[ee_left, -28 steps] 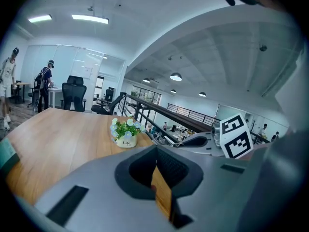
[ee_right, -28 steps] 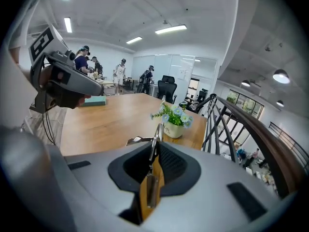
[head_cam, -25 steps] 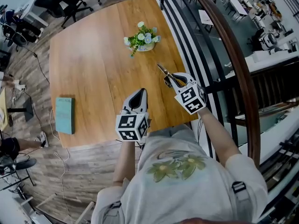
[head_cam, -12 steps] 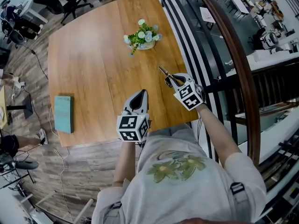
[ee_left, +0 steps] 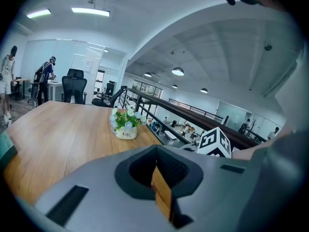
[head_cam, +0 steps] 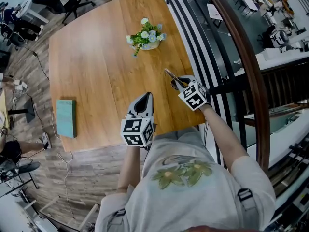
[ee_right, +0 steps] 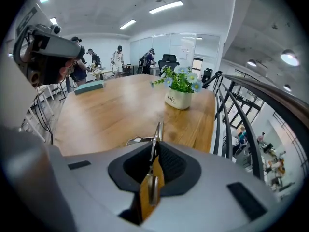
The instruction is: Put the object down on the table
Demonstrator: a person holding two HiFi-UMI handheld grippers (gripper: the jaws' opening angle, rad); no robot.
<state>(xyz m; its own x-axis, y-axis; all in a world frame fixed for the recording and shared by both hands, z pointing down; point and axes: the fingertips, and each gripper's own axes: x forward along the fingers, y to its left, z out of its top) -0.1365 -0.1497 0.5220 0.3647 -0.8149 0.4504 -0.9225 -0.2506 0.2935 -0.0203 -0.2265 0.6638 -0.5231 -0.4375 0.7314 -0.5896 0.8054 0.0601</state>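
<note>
My right gripper (head_cam: 177, 82) is shut on a slim metal tool (head_cam: 170, 74), whose thin end sticks out past the jaws toward the flowers. It hovers above the wooden table (head_cam: 96, 57) near the table's right edge. In the right gripper view the metal tool (ee_right: 155, 139) stands edge-on between the jaws, and a wire loop shows at its left. My left gripper (head_cam: 143, 99) is over the near part of the table, to the left of the right one. Its jaws are shut with nothing between them.
A small white pot of flowers (head_cam: 147, 36) stands at the table's far right. A teal book (head_cam: 66, 118) lies near the left front corner. A dark stair railing (head_cam: 231, 57) runs close along the table's right edge. Office chairs stand beyond the far side.
My right gripper with the metal tool has drifted a little farther from me. The left gripper has stayed put.
</note>
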